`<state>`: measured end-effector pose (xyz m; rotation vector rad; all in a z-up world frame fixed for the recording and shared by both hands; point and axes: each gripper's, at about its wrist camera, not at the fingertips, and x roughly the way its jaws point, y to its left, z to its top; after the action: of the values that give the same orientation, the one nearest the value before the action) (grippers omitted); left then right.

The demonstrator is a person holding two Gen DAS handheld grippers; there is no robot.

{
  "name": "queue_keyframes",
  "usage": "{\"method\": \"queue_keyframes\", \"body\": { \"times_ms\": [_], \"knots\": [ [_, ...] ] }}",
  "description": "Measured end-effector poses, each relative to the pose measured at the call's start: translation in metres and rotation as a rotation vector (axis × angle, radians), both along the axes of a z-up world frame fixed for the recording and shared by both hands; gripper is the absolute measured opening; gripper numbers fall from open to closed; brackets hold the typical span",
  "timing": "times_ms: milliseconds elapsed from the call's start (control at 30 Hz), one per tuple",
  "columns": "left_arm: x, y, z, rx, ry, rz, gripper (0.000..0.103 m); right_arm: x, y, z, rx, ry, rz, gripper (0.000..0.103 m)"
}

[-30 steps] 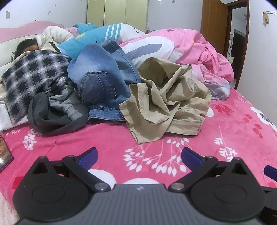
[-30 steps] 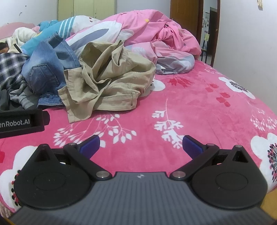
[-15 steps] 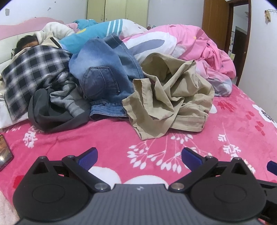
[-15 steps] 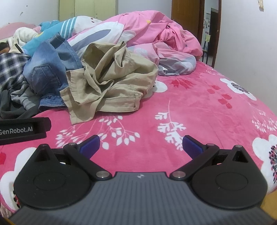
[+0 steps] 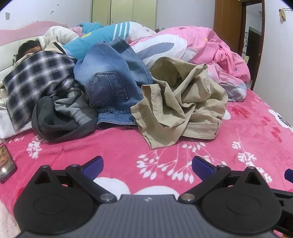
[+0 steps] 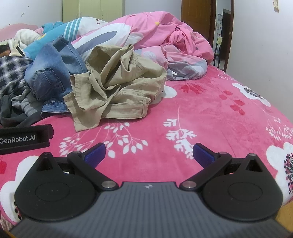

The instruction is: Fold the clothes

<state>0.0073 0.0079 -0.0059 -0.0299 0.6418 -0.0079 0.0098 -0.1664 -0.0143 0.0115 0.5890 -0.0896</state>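
White walls (image 5: pixel 274 60), a pale green wardrobe (image 5: pixel 124 11) and a brown wooden door (image 5: pixel 228 23) surround the bed (image 6: pixel 219 117).

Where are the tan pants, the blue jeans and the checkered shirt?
Crumpled tan cotton pants (image 5: pixel 183 102), left wrist view, on the bunched middle folds.
Faded blue denim jeans (image 5: pixel 108 87), left wrist view, on the back pocket.
Black-and-white checkered flannel shirt (image 5: pixel 34 80), left wrist view, on the flat front panel.

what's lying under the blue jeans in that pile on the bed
The blue jeans rest partly on a grey garment at their left and on the pink blanket. Whatever lies beneath their middle is covered.
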Motion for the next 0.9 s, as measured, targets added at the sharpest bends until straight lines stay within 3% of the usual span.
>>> {"method": "queue_keyframes", "body": {
  "times_ms": [900],
  "knots": [
    [-0.0005,0.0008,0.0001,0.011,-0.006,0.006,0.103,-0.0025,0.0043,0.0002,-0.002,-0.009,-0.003,0.102]
  ]
}}
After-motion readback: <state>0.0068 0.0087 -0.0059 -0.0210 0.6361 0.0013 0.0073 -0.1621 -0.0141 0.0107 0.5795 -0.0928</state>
